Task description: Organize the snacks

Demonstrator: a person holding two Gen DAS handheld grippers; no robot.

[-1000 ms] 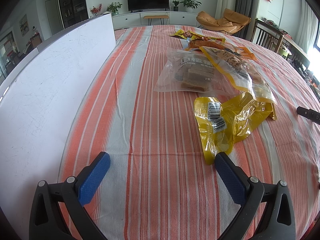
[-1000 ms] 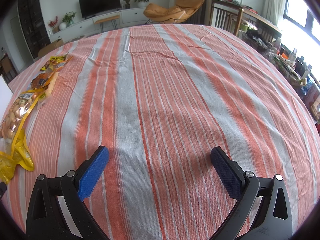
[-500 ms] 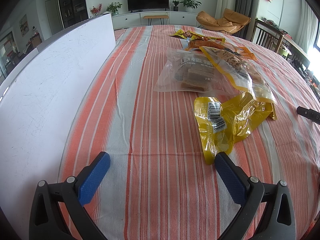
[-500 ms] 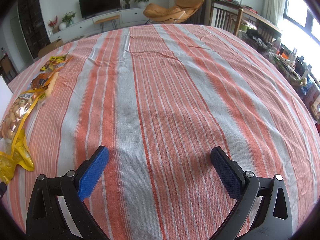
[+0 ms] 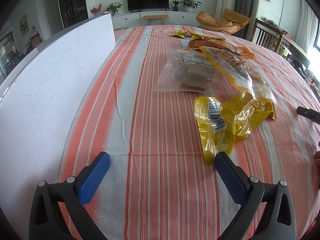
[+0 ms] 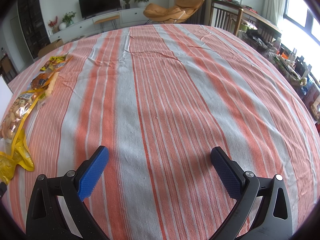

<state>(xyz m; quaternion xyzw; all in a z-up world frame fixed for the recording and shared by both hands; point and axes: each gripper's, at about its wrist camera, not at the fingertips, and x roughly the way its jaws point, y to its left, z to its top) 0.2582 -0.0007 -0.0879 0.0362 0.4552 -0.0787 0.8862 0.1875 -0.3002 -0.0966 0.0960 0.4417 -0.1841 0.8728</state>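
Several snack bags lie in a loose pile on the striped tablecloth (image 5: 152,108). A crumpled yellow bag (image 5: 226,120) with barcodes is nearest; its lower corner reaches my left gripper's right fingertip (image 5: 220,157). Behind it lie a clear bag of brown bars (image 5: 192,74), a yellow-edged bag of pale round snacks (image 5: 240,68) and orange-yellow packets (image 5: 200,40) further back. My left gripper (image 5: 162,158) is open and holds nothing. In the right wrist view my right gripper (image 6: 160,152) is open over bare cloth, with the same bags (image 6: 18,108) at the far left.
A tall white board (image 5: 44,84) stands along the table's left side. A dark tip of the other gripper (image 5: 308,114) shows at the right edge of the left wrist view. Chairs (image 6: 226,16) and cluttered furniture stand beyond the table's right side.
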